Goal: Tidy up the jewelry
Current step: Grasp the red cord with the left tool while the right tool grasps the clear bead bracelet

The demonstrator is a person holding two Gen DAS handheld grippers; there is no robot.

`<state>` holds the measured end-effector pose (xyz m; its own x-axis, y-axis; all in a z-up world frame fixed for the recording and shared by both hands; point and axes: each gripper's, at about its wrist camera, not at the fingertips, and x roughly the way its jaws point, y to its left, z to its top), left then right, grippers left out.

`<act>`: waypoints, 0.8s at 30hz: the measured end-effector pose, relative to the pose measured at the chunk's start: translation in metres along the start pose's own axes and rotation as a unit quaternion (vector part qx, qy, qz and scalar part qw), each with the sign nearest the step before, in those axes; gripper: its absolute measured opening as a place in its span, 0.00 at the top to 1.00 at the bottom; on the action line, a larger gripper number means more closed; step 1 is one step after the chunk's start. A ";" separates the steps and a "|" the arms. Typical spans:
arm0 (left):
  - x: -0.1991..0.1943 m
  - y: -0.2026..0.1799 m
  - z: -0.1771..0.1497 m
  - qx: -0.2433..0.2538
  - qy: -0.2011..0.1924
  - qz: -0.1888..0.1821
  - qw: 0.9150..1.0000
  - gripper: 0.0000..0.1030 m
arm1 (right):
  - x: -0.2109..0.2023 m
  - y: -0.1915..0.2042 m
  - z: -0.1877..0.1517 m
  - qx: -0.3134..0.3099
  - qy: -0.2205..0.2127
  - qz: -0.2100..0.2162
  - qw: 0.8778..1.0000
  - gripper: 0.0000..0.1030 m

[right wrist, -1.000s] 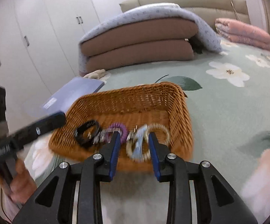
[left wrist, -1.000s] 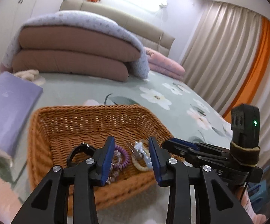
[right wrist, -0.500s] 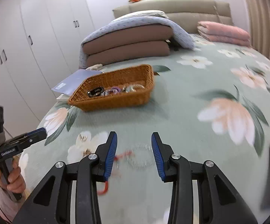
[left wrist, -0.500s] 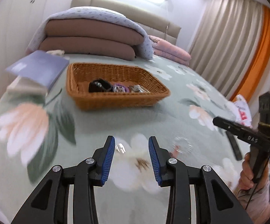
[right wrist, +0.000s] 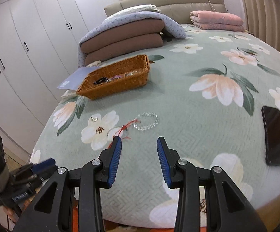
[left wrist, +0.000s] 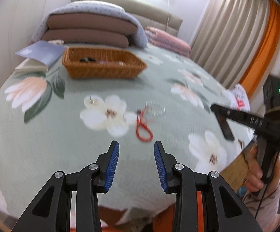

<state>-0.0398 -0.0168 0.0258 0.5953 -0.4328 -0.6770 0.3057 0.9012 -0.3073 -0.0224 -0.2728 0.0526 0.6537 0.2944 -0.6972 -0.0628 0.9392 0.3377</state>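
Observation:
A wicker basket (left wrist: 103, 71) (right wrist: 118, 83) sits far up the floral bedspread with a black band, a purple coil and pale bracelets inside. On the bedspread nearer me lie a clear bead bracelet (right wrist: 146, 120) (left wrist: 155, 108), a red cord bracelet (left wrist: 143, 129) (right wrist: 123, 130) and a small ring (right wrist: 94, 118) (left wrist: 93, 101). My left gripper (left wrist: 136, 152) hovers open and empty just short of the red cord. My right gripper (right wrist: 139, 147) is open and empty too, its left fingertip over the red cord's near end.
A black phone (right wrist: 274, 137) lies at the bed's right edge. A purple book (left wrist: 41, 52) rests left of the basket. Folded brown quilts (right wrist: 124, 38) and a pink blanket (right wrist: 216, 20) are stacked near the headboard. Wardrobes stand left, curtains right.
Both grippers have pulled back from over the basket to the near end of the bed. The loose bead bracelet, red cord and ring have come into view in front of them.

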 end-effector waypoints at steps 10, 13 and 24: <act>0.069 0.004 -0.007 -0.022 0.030 -0.032 0.999 0.63 | 0.031 0.001 -0.015 -0.040 0.007 -0.039 0.998 0.60; 0.092 0.005 0.000 -0.031 0.036 -0.020 0.999 0.63 | 0.046 -0.006 -0.010 -0.045 0.010 -0.035 0.998 0.60; 0.143 -0.021 0.013 0.074 0.048 0.066 0.994 0.93 | 0.099 -0.023 0.002 -0.040 0.000 0.007 0.999 0.60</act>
<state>0.0490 -0.0980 -0.0557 0.5662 -0.3003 -0.7676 0.3399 0.9335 -0.1145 0.0451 -0.2660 -0.0231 0.6522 0.3068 -0.6932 -0.1319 0.9464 0.2948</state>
